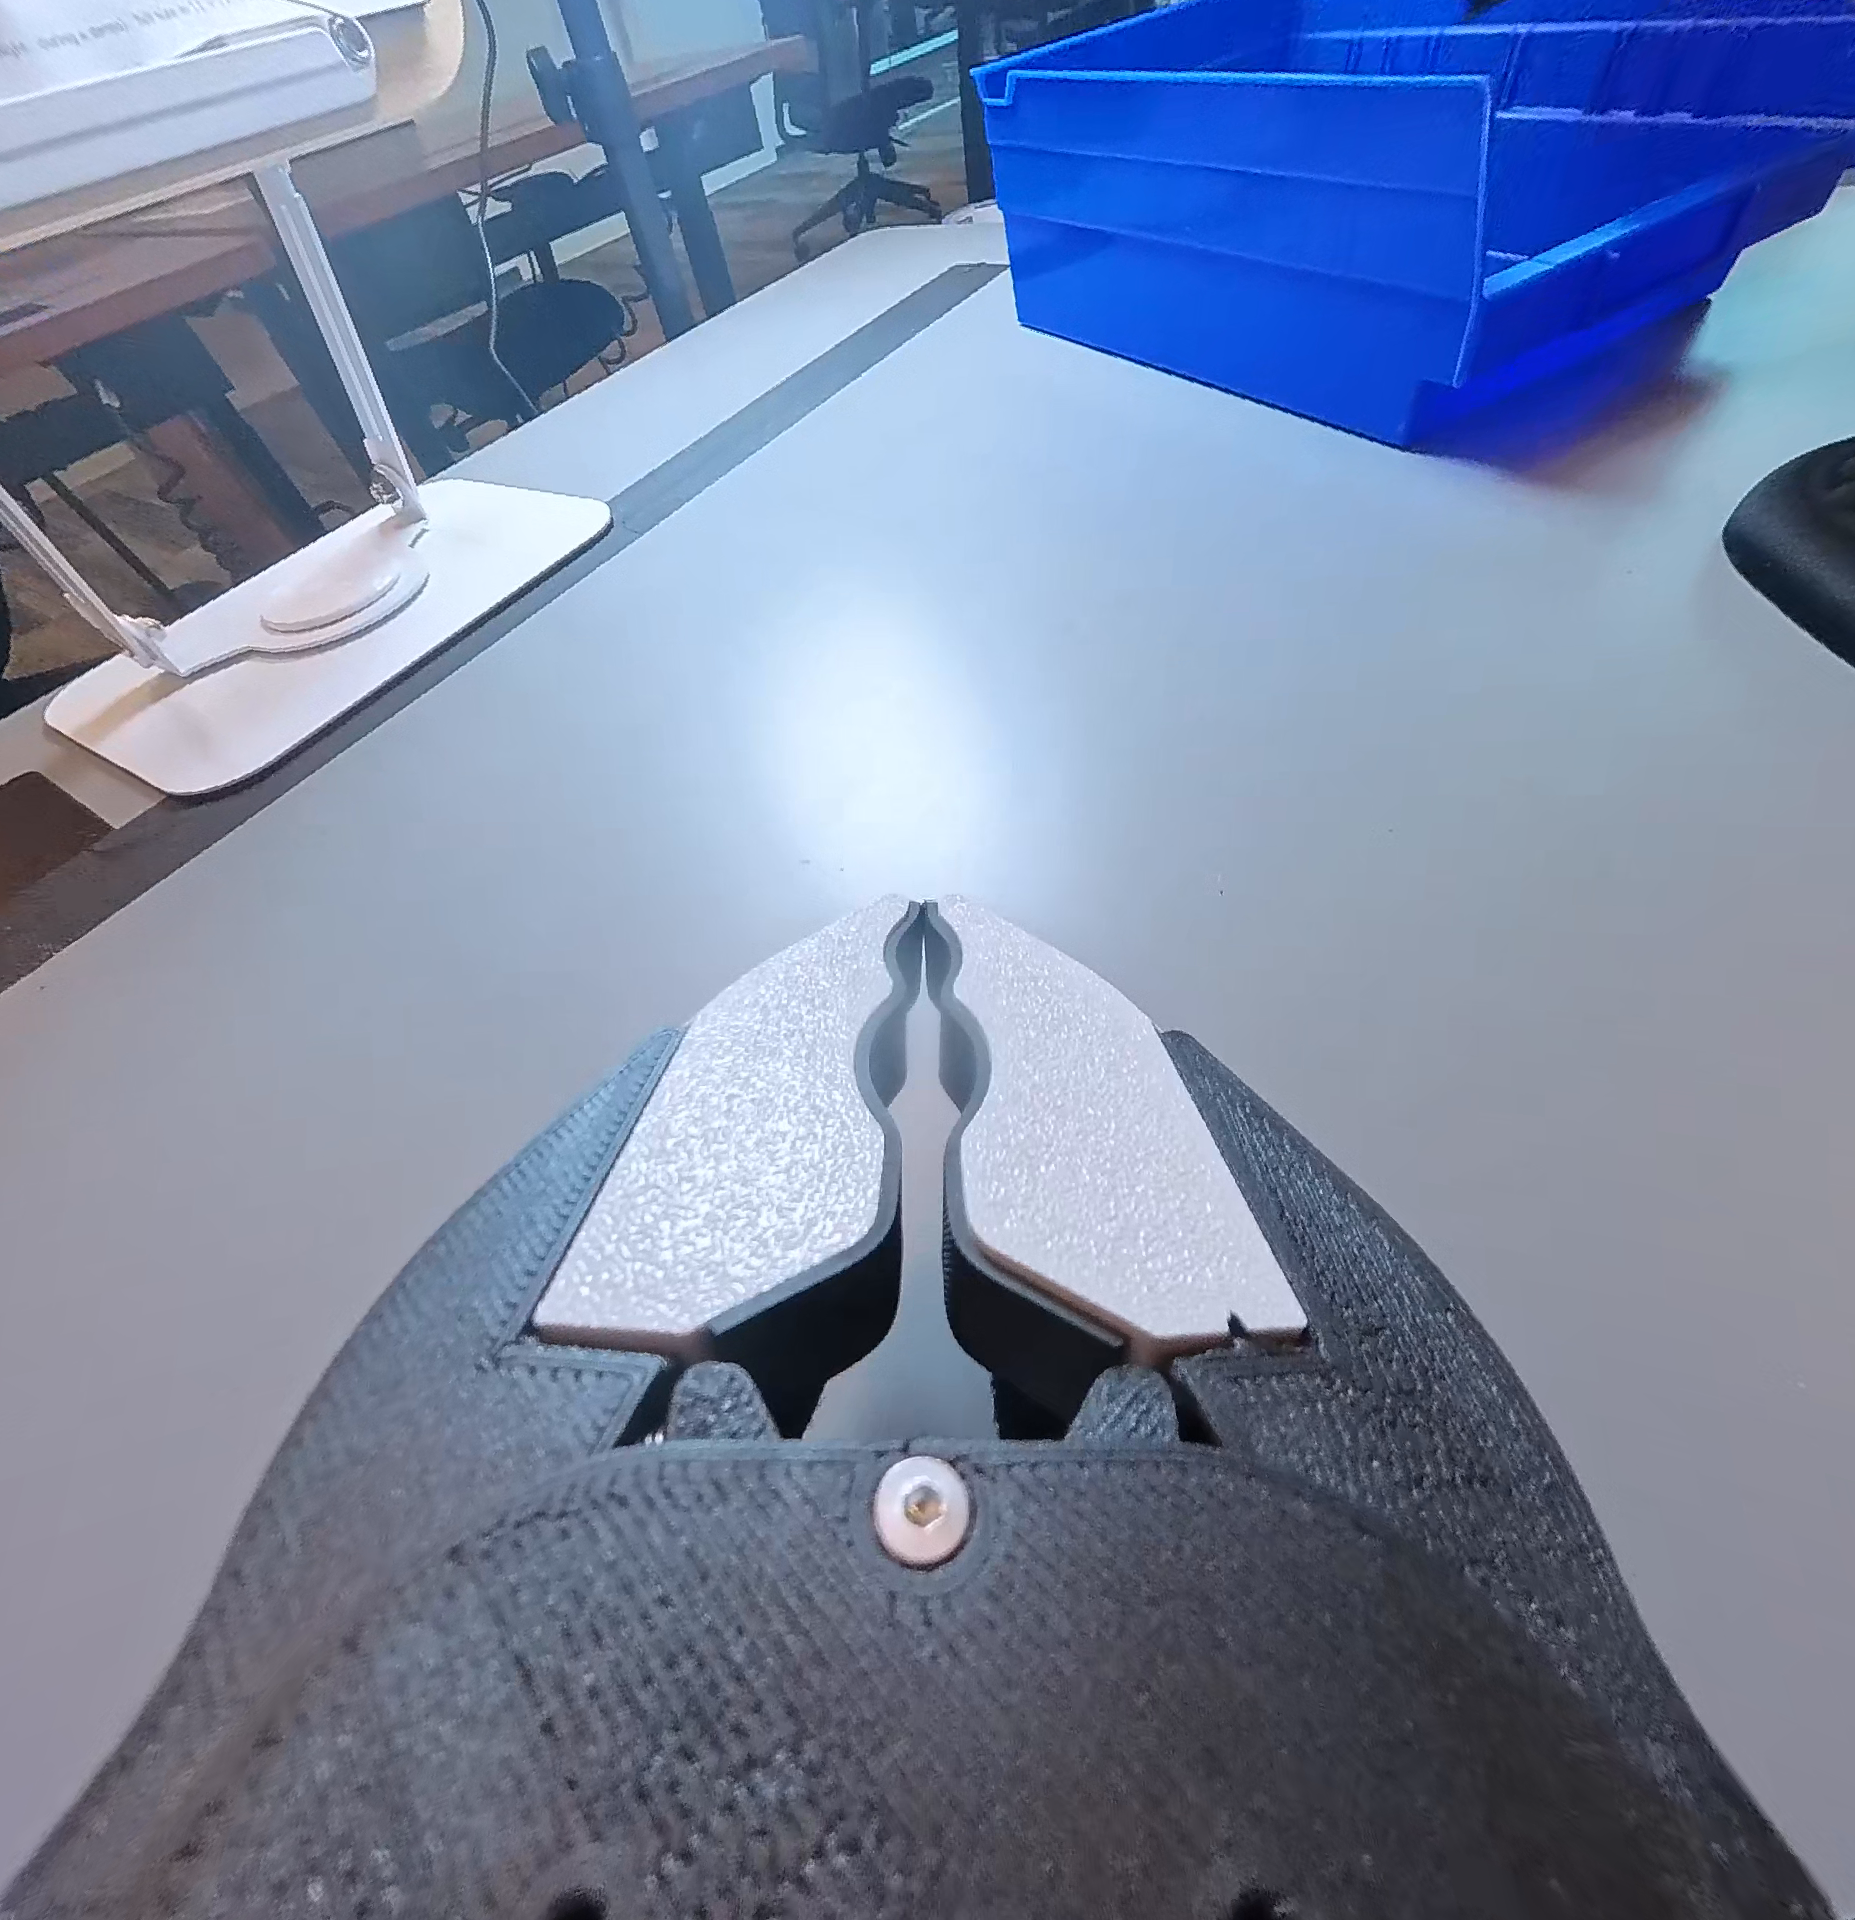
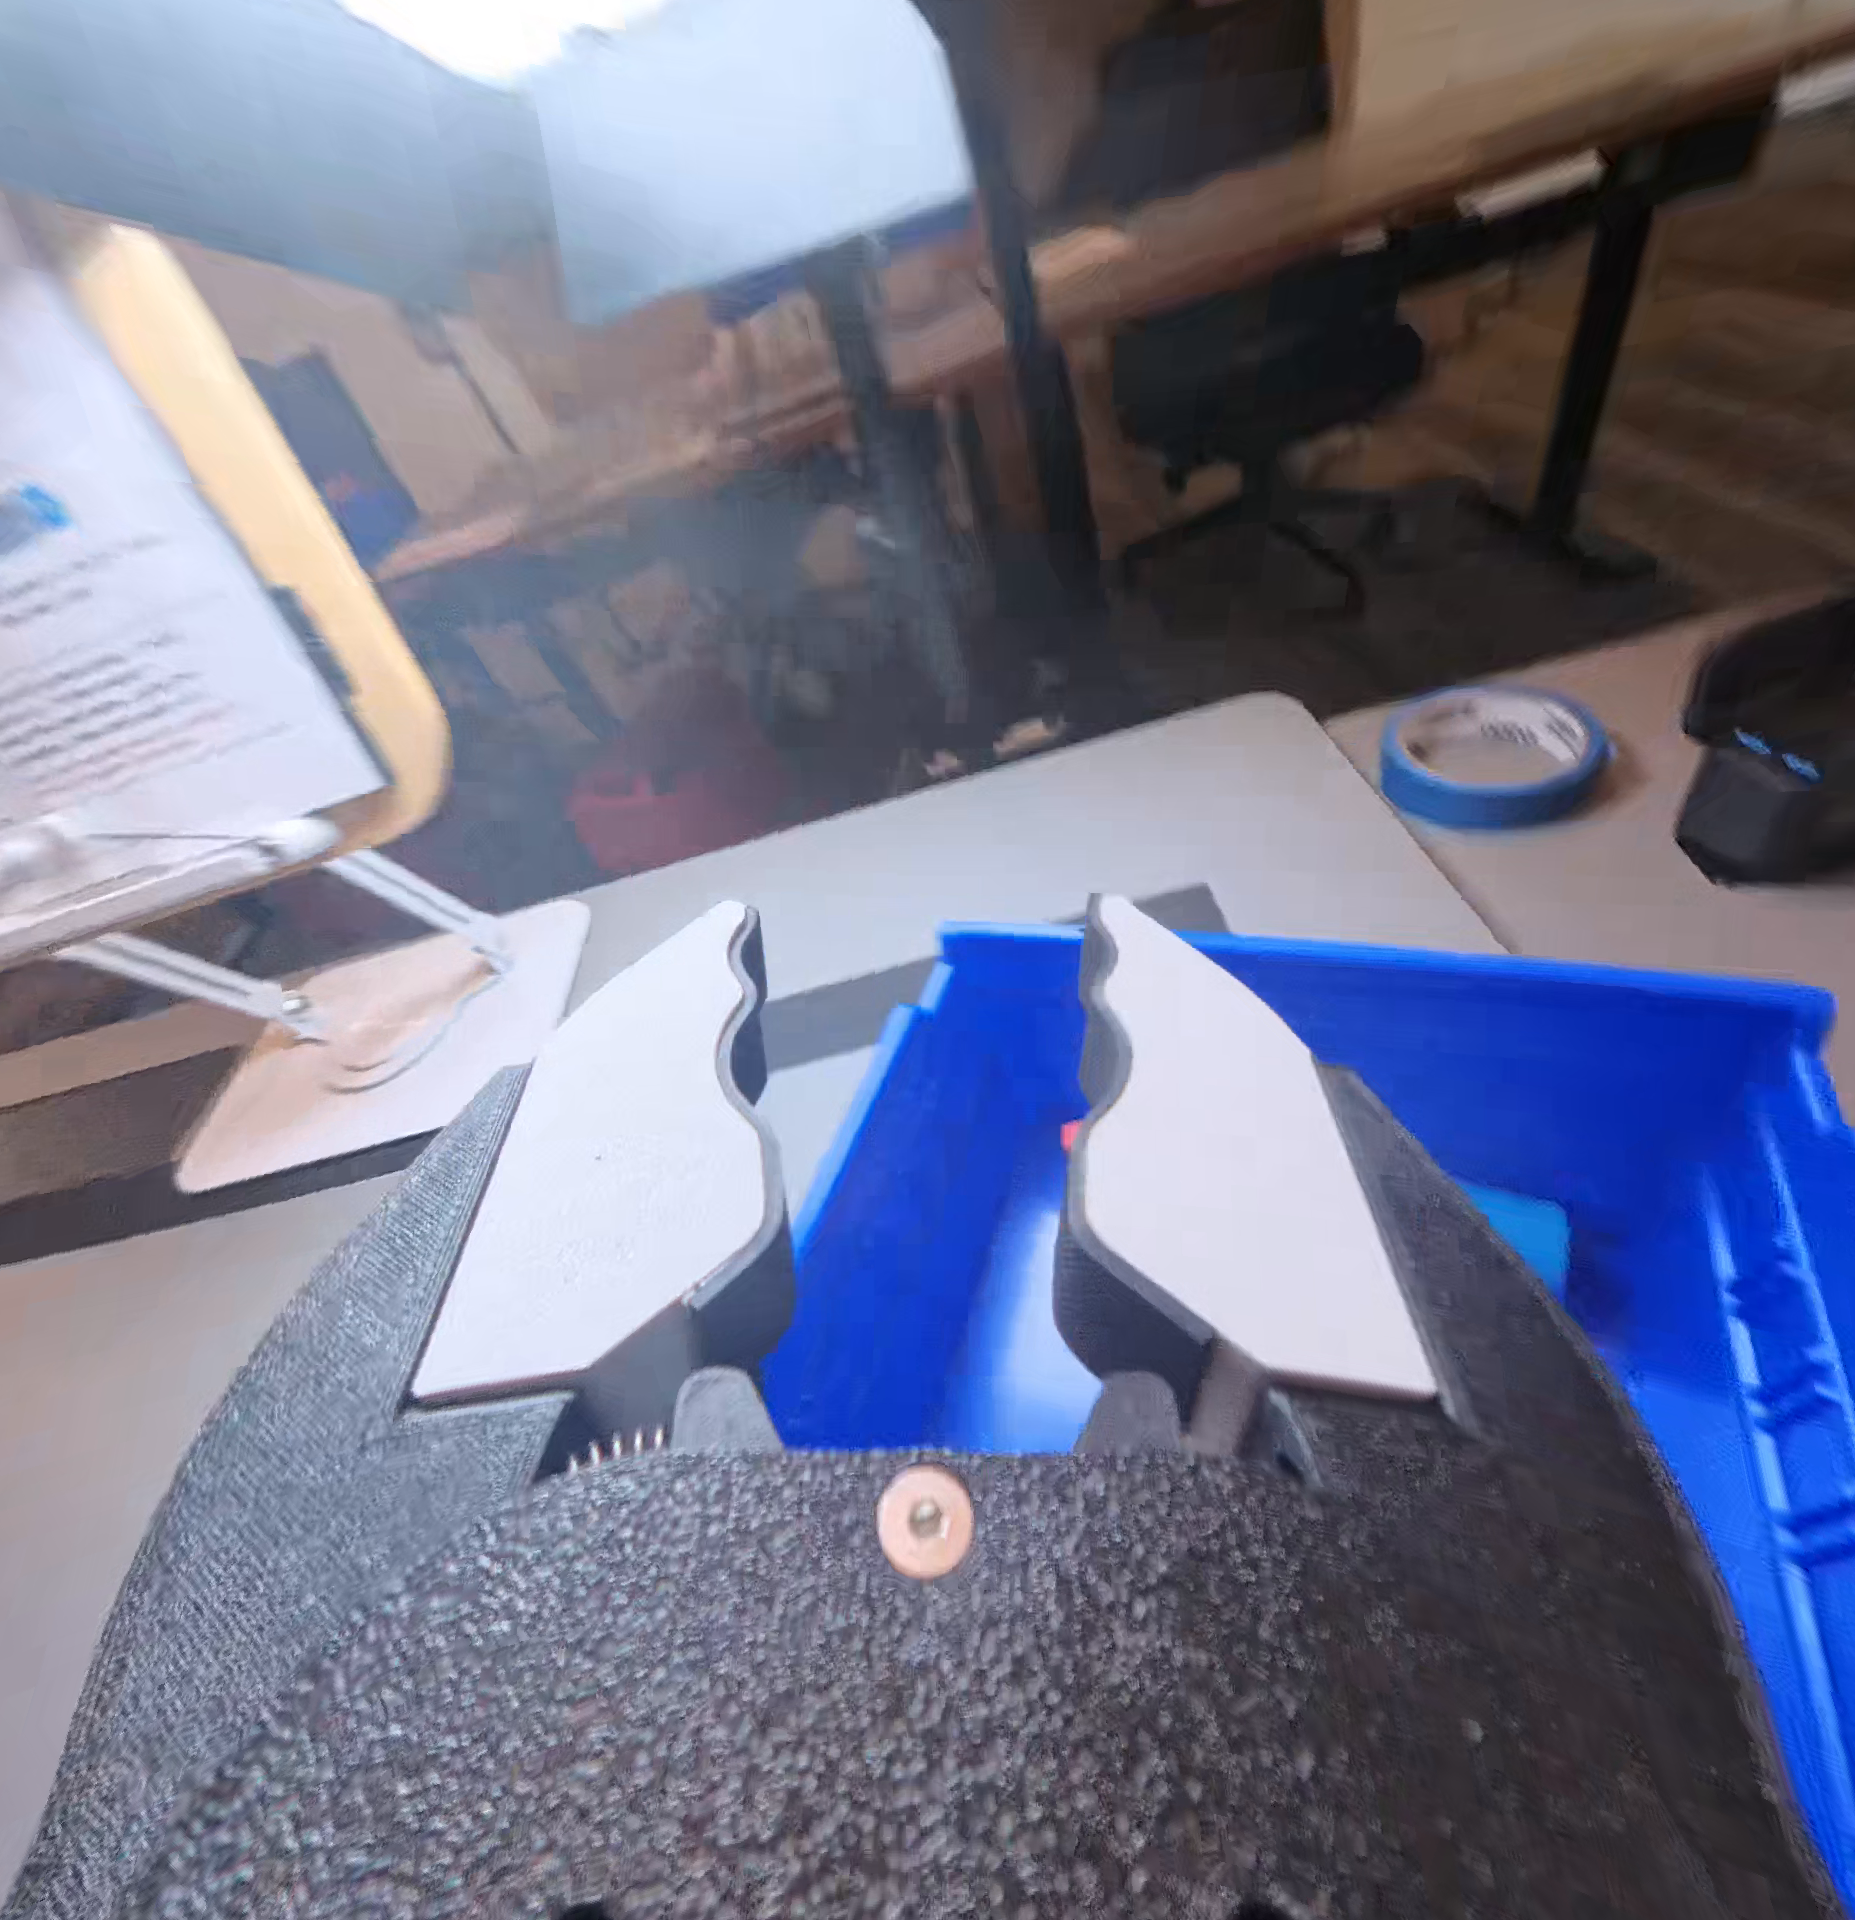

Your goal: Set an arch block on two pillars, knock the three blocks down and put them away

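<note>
Blue plastic filled most of the right wrist view: the bin (image 2: 1525, 1091) sat on the grey desk (image 2: 1006, 821), and the right tool (image 2: 918, 925) hung over its open top with the fingers spread apart and nothing between them. Of the blocks, little could be seen. A small red patch (image 2: 1070, 1136) showed just beside the inner edge of the right finger, down inside the bin, and a lighter blue shape (image 2: 1525, 1242) lay against the bin floor farther right; both were probably blocks already put away, but blur and the tool hid their outlines, so arch or pillar could not be told. No block lay on the desk in either view.

The left tool (image 1: 924, 902) was held low over the bare desk (image 1: 1110, 623), its fingers closed together at the tips and empty, with the bin (image 1: 1318, 208) well ahead and to the right.

Judged from the task and the little on show, the blocks would be small, stiff and light, likely smooth-faced wood or plastic, not fragile but apt to slip or twist if pinched near a corner. A pillar would best be taken across two flat opposite faces near its middle; the arch across its flat sides, clear of the curved cut-out. Dropped from low over the bin, they should come to no harm.

A white stand (image 1: 320, 644) stood on the desk to the left, and a roll of blue tape (image 2: 1494, 753) lay on a neighbouring desk beyond.
</note>
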`<state>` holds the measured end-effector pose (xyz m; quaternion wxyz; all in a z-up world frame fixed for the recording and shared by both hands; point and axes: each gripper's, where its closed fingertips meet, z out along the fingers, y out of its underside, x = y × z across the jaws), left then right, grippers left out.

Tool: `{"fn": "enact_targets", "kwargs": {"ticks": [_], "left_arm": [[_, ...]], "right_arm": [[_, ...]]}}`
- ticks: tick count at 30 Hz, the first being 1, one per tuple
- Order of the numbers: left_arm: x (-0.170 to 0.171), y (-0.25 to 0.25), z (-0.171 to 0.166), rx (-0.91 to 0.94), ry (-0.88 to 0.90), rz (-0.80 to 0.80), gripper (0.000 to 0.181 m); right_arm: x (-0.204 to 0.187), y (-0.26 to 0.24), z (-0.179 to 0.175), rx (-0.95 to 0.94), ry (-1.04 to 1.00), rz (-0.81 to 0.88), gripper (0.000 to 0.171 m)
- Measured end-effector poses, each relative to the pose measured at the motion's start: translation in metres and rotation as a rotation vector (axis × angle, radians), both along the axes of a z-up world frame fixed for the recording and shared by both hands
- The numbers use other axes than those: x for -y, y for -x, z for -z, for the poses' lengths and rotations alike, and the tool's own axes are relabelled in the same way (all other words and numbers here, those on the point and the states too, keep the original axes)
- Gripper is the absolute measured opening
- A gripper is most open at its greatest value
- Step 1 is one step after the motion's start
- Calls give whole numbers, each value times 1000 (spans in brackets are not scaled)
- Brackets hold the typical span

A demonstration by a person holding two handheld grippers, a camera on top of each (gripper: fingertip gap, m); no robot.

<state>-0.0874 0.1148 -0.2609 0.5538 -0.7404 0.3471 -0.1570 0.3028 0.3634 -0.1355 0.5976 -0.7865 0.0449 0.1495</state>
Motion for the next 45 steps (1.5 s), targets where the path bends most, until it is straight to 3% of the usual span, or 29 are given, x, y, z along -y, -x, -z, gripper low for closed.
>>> {"fn": "enact_targets", "kwargs": {"ticks": [4,8,13,20,25,28,32,35,38,45], "left_arm": [[-1,2,-5,5,-29,-16,0],[-1,4,-17,28,-84,-32,0],[0,6,-34,52,-162,-53,0],[7,20,-84,48,-361,-134,0],[22,90,-166,208,-511,-309,0],[29,156,-187,154,-499,-449,0],[37,246,-154,-17,-217,-579,11],[44,288,-95,-194,120,-562,27],[51,299,-36,-308,385,-480,45],[67,316,31,-557,658,-407,34]], "right_arm": [[53,80,-61,130,-282,-194,53],[124,147,-80,234,-482,-314,31],[184,197,-45,305,-527,-424,0],[204,245,21,273,-458,-627,0],[223,267,48,366,-463,-749,0],[232,275,46,403,-501,-788,0],[238,277,47,549,-576,-789,0],[245,284,49,589,-597,-814,0],[250,288,46,621,-633,-816,0],[243,287,63,541,-520,-848,0]]}}
